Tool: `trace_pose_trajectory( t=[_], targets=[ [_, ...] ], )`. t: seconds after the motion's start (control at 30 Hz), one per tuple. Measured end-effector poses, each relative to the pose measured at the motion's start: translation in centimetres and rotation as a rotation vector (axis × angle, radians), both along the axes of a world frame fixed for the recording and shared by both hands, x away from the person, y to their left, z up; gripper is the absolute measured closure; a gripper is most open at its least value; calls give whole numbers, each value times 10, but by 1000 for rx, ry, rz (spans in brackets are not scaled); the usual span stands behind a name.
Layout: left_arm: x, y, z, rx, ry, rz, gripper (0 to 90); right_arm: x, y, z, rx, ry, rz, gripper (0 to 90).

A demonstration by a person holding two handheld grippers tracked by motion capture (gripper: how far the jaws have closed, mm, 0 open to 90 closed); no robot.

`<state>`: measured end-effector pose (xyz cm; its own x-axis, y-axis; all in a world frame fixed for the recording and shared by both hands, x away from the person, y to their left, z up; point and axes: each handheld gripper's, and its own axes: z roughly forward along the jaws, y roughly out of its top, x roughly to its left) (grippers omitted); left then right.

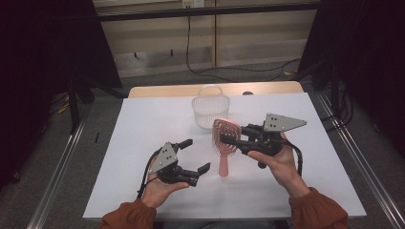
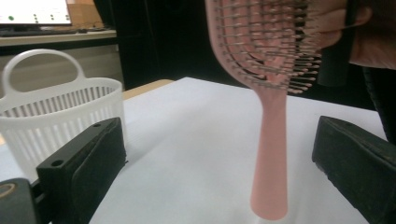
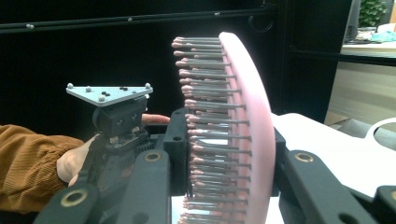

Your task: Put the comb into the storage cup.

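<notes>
The left gripper (image 1: 196, 155) rests low over the white table (image 1: 143, 124), jaws spread wide and empty, the pink hairbrush (image 1: 224, 143) handle just beside them. The right gripper (image 1: 228, 139) clamps the brush's head, holding it upright with its handle tip on the table, near the white basket (image 1: 210, 107).

Pink hairbrush (image 2: 273, 140): head top cut by upper edge in left gripper view; in right gripper view lower head and whole handle run off bottom edge; white basket (image 2: 60, 116) partly hidden behind near jaw, far side off left edge; beside hairbrush, person's hand (image 2: 355, 32) cropped at right edge, blurred.
</notes>
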<state>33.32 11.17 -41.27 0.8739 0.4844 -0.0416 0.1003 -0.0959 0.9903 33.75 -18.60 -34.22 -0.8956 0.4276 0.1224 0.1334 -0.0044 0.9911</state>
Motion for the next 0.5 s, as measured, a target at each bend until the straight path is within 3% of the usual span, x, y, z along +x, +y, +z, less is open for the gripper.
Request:
trace_pose_trajectory(
  t=[0.1,0.33,0.5],
  targets=[
    [1,4,1,-6,23,23,39,-1,0,1,-1,-3,-5,651],
    [2,13,6,-41,27,69,41,0,-5,2,8,-12,-53,651],
    [0,20,9,-44,28,104,41,1,-7,1,11,-8,-73,651]
  ],
)
